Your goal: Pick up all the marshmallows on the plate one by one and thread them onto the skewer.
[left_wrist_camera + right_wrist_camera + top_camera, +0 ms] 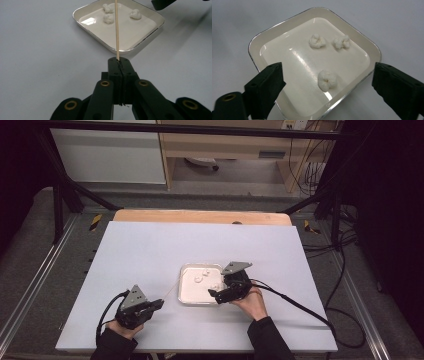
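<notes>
Left tool (119, 65) is clamped tight on the butt end of a thin wooden skewer (116, 30); the stick runs forward from the closed jaws, its far end over the tray (150, 35). In the high view the left tool (156, 304) sits low over the tabletop (150, 255), left of the tray (184, 296), and the skewer (171, 291) slants up toward the tray's near-left rim.

Right tool (327, 92) has its jaws apart, nothing between the pads, hanging just above the tray's near edge. Right tool (216, 295) reaches in from the tray's right side in the high view.

The tray is shallow, white, with a metallic rim (252, 47), and stands mid-tabletop. Three small white puffy lumps lie in it, soft-looking, maybe marshmallow or cotton, can't tell which. Two far lumps lie side by side, near each other but apart (317, 41) (341, 42); the near lump (326, 80) lies alone close to the front rim, roughly centred between the open jaws.

Step in hand, as I read it: picking a lump to thread onto the skewer. Right tool looks lined up on the near lump, no contact yet.

Next move calls for: lower the right tool, close gently on the near lump without crushing it, lift it clear of the rim, then bring it to the skewer tip. Left tool needs to hold the stick steady and level; the stick is thin and could flex or slip.
</notes>
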A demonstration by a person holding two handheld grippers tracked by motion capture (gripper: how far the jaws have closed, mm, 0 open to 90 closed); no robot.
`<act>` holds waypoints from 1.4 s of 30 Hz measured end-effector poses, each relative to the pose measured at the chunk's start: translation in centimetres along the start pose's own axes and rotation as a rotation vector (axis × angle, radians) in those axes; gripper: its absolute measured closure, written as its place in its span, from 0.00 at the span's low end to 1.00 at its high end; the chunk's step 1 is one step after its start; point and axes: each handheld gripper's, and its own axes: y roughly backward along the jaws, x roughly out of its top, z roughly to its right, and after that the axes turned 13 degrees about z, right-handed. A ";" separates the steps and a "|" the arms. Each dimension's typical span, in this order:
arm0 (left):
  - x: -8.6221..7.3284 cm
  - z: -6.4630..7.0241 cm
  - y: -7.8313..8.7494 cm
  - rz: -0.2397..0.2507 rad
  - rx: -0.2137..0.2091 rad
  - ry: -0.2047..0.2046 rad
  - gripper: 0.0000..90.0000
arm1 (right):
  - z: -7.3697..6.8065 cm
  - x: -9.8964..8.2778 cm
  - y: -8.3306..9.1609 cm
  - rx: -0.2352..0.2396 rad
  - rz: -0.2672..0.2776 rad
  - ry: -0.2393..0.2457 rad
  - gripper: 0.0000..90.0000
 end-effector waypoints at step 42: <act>0.0 0.6 -0.4 0.019 -0.017 0.002 0.98 | 0.8 -0.3 -1.3 0.066 -0.031 -0.011 0.77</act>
